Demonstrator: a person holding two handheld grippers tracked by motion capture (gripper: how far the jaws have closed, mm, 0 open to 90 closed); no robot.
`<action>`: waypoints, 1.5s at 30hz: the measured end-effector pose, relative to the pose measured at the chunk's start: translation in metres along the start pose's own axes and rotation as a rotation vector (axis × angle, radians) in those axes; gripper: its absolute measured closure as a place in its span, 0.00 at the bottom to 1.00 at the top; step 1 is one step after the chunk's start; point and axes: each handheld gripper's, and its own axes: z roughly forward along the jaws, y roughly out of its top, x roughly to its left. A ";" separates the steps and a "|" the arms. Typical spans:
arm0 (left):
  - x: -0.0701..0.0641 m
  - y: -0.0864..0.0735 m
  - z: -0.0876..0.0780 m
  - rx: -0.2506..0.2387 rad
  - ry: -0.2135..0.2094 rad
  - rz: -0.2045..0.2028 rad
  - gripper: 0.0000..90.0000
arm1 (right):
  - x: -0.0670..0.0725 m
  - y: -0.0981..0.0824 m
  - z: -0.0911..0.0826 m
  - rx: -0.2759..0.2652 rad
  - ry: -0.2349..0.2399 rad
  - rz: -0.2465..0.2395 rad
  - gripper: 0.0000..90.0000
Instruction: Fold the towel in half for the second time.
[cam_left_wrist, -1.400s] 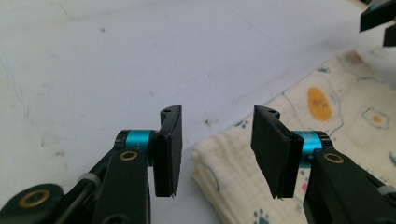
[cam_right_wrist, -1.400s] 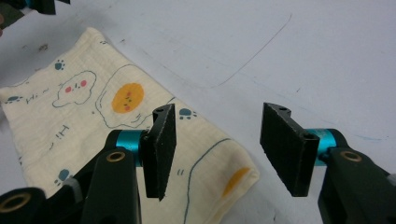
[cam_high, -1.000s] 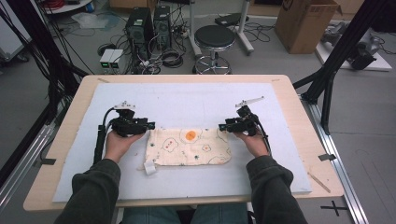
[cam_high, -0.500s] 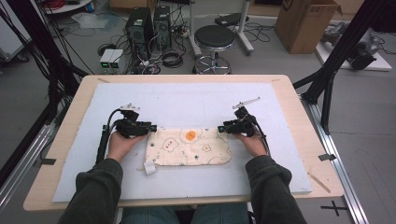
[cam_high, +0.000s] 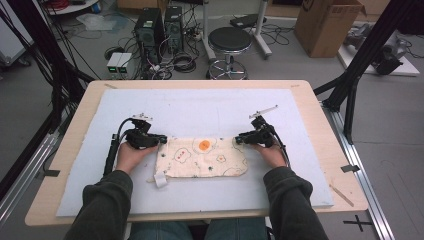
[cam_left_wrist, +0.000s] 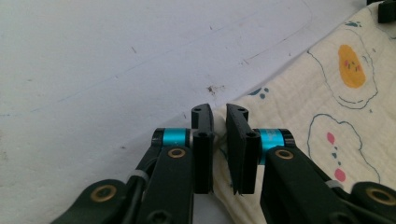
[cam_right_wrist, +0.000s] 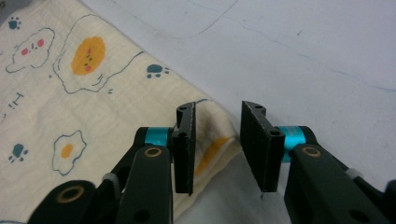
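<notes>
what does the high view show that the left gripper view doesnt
High view alone: the whole cloth lying flat, the white tag at its near left corner, both hands, the right gripper at the cloth's right edge, the stool beyond the table.

Left gripper view alone: the left gripper up close, jaws nearly together over the cloth's corner edge after closing; a narrow gap remains.

Both: the egg-print cloth on the white mat.
</notes>
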 end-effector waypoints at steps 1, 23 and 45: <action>0.000 0.000 0.000 0.001 0.001 0.005 0.92 | -0.001 0.000 0.000 -0.004 0.000 0.002 0.76; 0.006 0.004 -0.005 -0.109 0.043 -0.055 0.95 | -0.008 0.003 0.001 -0.032 0.007 0.027 0.93; 0.019 0.006 -0.001 -0.165 0.064 -0.109 0.95 | -0.021 0.022 0.007 -0.081 -0.004 0.106 0.93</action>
